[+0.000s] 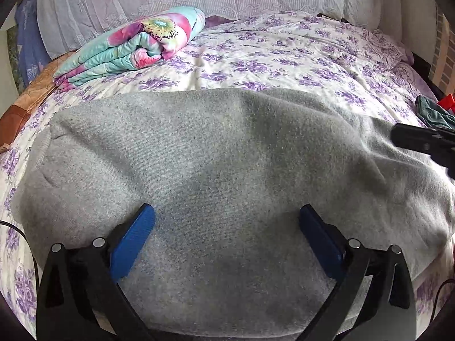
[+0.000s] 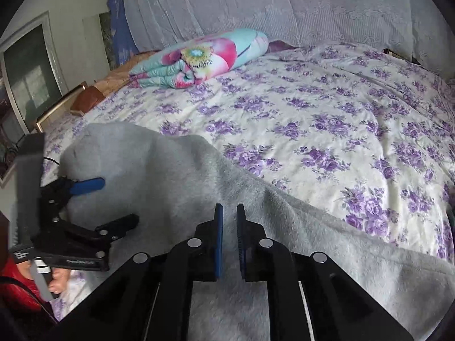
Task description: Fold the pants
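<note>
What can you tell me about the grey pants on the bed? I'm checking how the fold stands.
The grey pants look like soft, fuzzy fleece, lying spread and rumpled across the purple-flowered bedsheet, with a raised ridge running through the middle. A ribbed edge shows at the left end. Both claws hover over them; no fabric shows between their fingers.

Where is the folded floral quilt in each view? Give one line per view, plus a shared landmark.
Left wrist view: folded floral quilt at upper left, beyond the grey pants.
Right wrist view: the quilt sits upper centre-left, at the bed's far side.
Shared landmark: the purple-flowered bedsheet under both.
</note>
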`<state>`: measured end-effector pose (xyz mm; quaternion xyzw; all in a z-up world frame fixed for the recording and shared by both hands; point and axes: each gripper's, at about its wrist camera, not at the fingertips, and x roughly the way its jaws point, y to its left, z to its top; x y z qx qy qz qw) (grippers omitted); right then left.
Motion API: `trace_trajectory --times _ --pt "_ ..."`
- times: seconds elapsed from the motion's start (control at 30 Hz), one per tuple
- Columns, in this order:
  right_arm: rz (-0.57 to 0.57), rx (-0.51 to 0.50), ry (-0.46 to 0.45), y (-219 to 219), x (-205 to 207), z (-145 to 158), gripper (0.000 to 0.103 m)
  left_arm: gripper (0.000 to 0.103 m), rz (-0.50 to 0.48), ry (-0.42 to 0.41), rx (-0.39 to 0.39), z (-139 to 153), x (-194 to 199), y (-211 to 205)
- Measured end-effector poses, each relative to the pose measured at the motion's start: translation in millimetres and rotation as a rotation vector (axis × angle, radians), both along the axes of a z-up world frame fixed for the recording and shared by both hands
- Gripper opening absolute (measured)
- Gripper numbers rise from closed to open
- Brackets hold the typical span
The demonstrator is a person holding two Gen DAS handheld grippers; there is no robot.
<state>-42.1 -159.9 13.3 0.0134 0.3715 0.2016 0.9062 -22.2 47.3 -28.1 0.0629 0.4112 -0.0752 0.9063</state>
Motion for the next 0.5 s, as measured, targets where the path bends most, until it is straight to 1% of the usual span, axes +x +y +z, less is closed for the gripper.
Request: trace_trajectory --times 0.03,0.07,0.1,0.13,0.17,0.2,0.23,0.3,0.33,0.37,0.4,0.47,0.5 --pt "-0.010 0.007 -0.009 -5.6 -12.7 0.9 0.024 0.098 -0.008 -0.018 -0.010 2.6 -5.3 1.1" --pt "-0.029 0.001 0.004 -10.7 -21.0 -4.5 0.048 0.098 -0.021 -0.032 -0.019 4.2 -9.1 1.3" --pt "-0.045 -0.011 0.042 -14.8 -23.0 -16.9 0.058 0.098 -0.026 -0.030 -0.008 2.7 -10.2 0.9" --pt "-0.050 -0.024 0.100 -18.2 -20.3 -35.2 0.057 0.099 -0.027 -0.006 0.009 -1.5 -6.1 -1.8" --pt "-0.049 0.006 0.117 -23.9 -19.4 -46.3 0.056 0.099 -0.026 0.014 0.024 -5.4 -2.1 -3.9" --pt "-0.063 0.042 0.109 -29.0 -21.7 -42.2 0.052 0.099 -0.028 0.014 0.028 -5.6 -1.0 -5.0" --pt "-0.090 0.065 0.114 -33.9 -24.2 -33.7 0.051 0.099 -0.028 0.013 0.026 -6.4 -0.6 -4.1" --pt "-0.104 0.152 0.062 -46.2 -40.3 -15.0 0.052 0.099 -0.034 0.012 0.008 -5.8 -1.5 -1.4" --pt "-0.118 0.170 0.030 -54.9 -52.8 -5.6 0.052 0.099 -0.036 0.010 -0.004 -5.4 -2.3 0.4" --pt "-0.146 0.170 -0.001 -64.0 -65.6 0.8 0.053 0.099 -0.037 0.007 -0.014 -4.6 -3.2 2.4" --pt "-0.191 0.162 -0.031 -77.5 -78.5 6.2 0.061 0.099 -0.037 0.003 -0.020 -4.0 -4.2 3.5" --pt "-0.316 0.150 -0.059 -115.2 -106.6 10.0 0.070 0.099 -0.037 0.000 -0.014 -3.7 -5.0 3.4" --pt "-0.378 0.157 -0.057 -135.6 -120.7 8.6 0.070 0.099 -0.036 -0.001 -0.008 -3.6 -5.3 2.7"
